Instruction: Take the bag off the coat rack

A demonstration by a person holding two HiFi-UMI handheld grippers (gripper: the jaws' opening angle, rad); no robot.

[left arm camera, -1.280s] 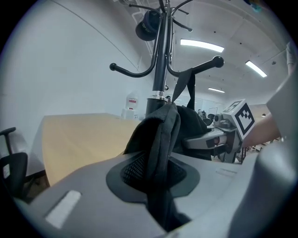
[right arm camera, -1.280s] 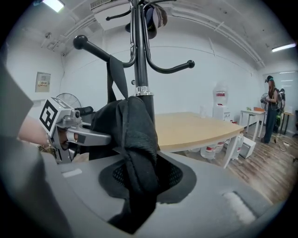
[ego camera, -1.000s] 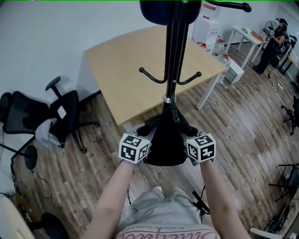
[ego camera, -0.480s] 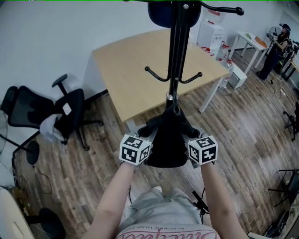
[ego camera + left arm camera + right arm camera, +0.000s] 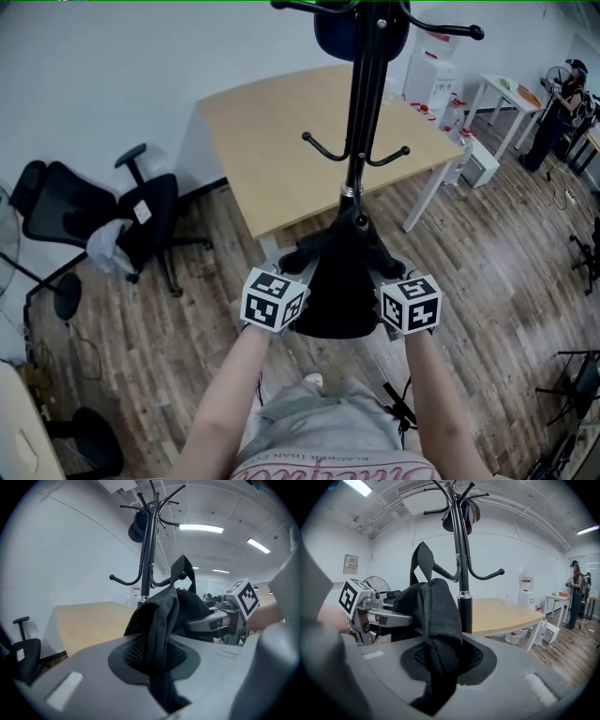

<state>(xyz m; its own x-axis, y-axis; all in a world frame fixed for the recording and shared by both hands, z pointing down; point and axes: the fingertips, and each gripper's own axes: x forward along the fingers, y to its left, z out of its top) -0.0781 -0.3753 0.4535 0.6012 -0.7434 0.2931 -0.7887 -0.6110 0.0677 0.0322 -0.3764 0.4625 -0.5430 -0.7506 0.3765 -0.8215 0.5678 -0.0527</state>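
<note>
— Black fabric bag (image 5: 337, 291) hangs between our left hand-held gripper (image 5: 157, 656) and right hand-held gripper (image 5: 440, 663), both pinched narrow on its cloth.
— Strap looks free of the black metal coat rack (image 5: 361, 112); we just carry it clear.

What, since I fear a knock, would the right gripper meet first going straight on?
Likely the coat rack's pole: the right gripper, shut on the black bag, points at it just beyond the bag, though depth is unclear.

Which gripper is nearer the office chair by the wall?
Left. The left gripper grips the bag on the side facing the office chair; the right gripper grips its far side.
</note>
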